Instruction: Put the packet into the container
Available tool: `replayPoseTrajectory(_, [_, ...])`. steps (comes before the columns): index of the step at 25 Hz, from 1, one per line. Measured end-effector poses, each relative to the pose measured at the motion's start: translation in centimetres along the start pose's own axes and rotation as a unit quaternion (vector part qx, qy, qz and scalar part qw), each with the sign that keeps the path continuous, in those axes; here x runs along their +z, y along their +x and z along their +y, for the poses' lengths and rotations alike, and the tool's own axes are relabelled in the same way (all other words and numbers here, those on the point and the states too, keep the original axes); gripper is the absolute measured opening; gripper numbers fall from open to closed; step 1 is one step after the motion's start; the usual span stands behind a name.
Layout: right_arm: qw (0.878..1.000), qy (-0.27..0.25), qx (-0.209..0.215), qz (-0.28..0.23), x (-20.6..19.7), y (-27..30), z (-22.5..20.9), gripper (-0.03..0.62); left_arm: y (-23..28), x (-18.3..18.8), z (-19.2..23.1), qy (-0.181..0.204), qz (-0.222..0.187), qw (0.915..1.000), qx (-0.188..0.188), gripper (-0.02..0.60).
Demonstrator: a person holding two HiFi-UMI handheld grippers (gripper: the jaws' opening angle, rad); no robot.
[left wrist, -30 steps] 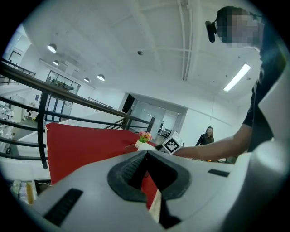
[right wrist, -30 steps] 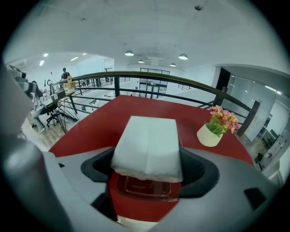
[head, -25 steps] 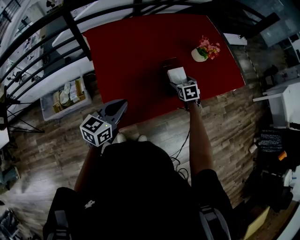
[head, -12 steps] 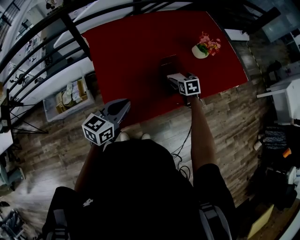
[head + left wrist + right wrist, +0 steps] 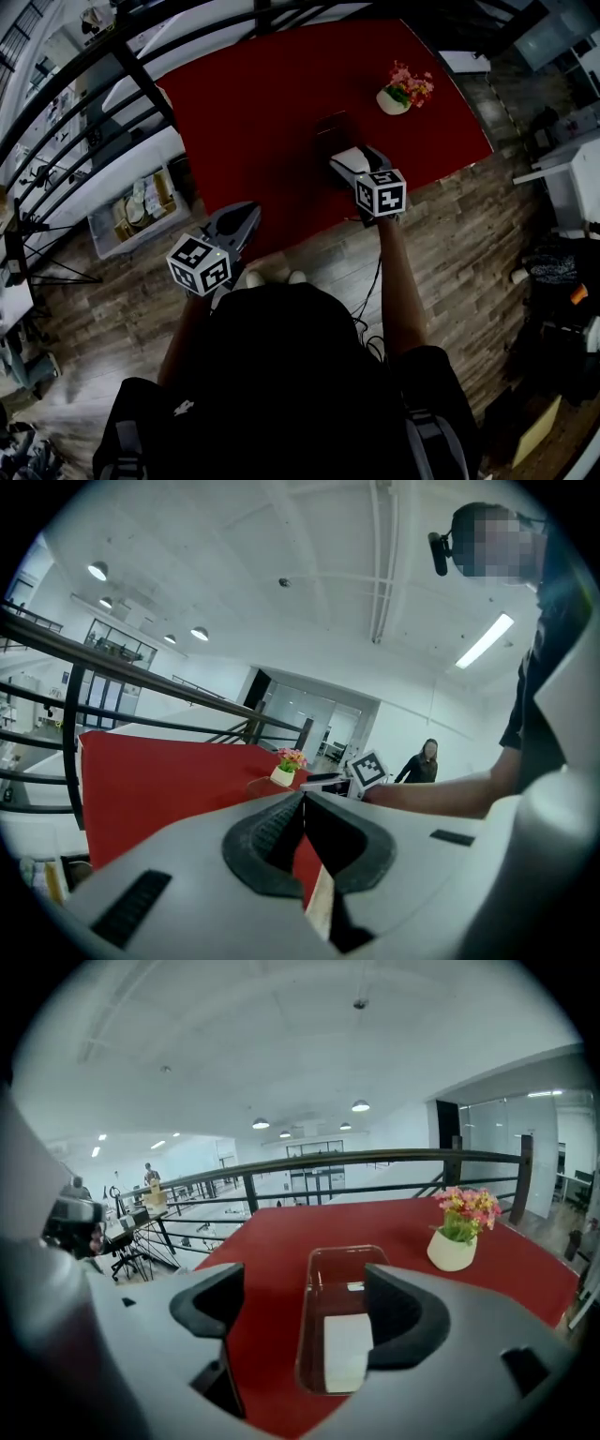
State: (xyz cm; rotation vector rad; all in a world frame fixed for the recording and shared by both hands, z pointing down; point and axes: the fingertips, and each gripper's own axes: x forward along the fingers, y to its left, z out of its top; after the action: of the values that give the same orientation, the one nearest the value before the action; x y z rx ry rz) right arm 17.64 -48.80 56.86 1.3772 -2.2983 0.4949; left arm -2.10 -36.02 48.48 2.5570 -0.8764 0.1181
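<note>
A flat red table (image 5: 267, 1260) fills the middle of the scene. A black metal railing (image 5: 328, 1161) runs along its far edge, and a small round white pot of pink and yellow flowers (image 5: 452, 1249) stands to the right, well apart from everything else on it. Off the table's left side in the head view, a pale open crate of boxed goods (image 5: 137, 200) sits beside a wood-plank floor (image 5: 469, 234). A clear, glossy rectangular container with rounded corners (image 5: 345, 1265) rests lengthwise on the red surface. A flat white rectangular packet (image 5: 347, 1349) appears to lie on its bottom at the near end, though the tinted walls make the contact hard to judge. The right gripper (image 5: 302, 1302), smooth grey plastic with dark ribbed pads, has its jaws spread wide and grips nothing. The container shows in the gap between them, and the right pad overlaps the container's right wall in that view. The left gripper (image 5: 302, 834) hangs off the table's near edge with its jaws pressed together and nothing between them. A person (image 5: 427, 759) stands far off in the background of the left gripper view.
</note>
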Motion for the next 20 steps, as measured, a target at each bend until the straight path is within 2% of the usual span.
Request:
replayPoseTrajectory(1, [1.000, 0.002, 0.003, -0.016, 0.7, -0.8, 0.9, 0.405, 0.1, 0.1, 0.0, 0.000, 0.000, 1.0000, -0.002, 0.011])
replayPoseTrajectory(3, [0.999, 0.007, 0.004, -0.048, 2.0, -2.7, 2.5, 0.291, 0.3, 0.3, -0.1, 0.001, -0.002, 1.0000, -0.006, 0.011])
replayPoseTrajectory(5, [0.997, 0.009, 0.006, -0.077, 3.1, -4.5, 4.3, 0.230, 0.5, 0.6, -0.2, 0.003, -0.008, 0.9999, -0.008, 0.011])
replayPoseTrajectory(10, [0.992, 0.007, 0.022, -0.126, 5.0, -8.0, 9.3, 0.062, 0.2, 2.8, -0.6, 0.018, -0.052, 0.9985, 0.001, 0.011])
replayPoseTrajectory(14, [0.986, 0.011, 0.034, -0.164, 6.2, -10.5, 12.4, 0.025, 0.0, 3.8, -1.3, 0.019, -0.067, 0.9976, -0.003, 0.011])
replayPoseTrajectory(20, [0.974, 0.025, 0.063, -0.214, 6.4, -12.3, 15.6, 0.023, 0.0, 3.6, -1.5, 0.016, -0.064, 0.9978, -0.010, 0.011])
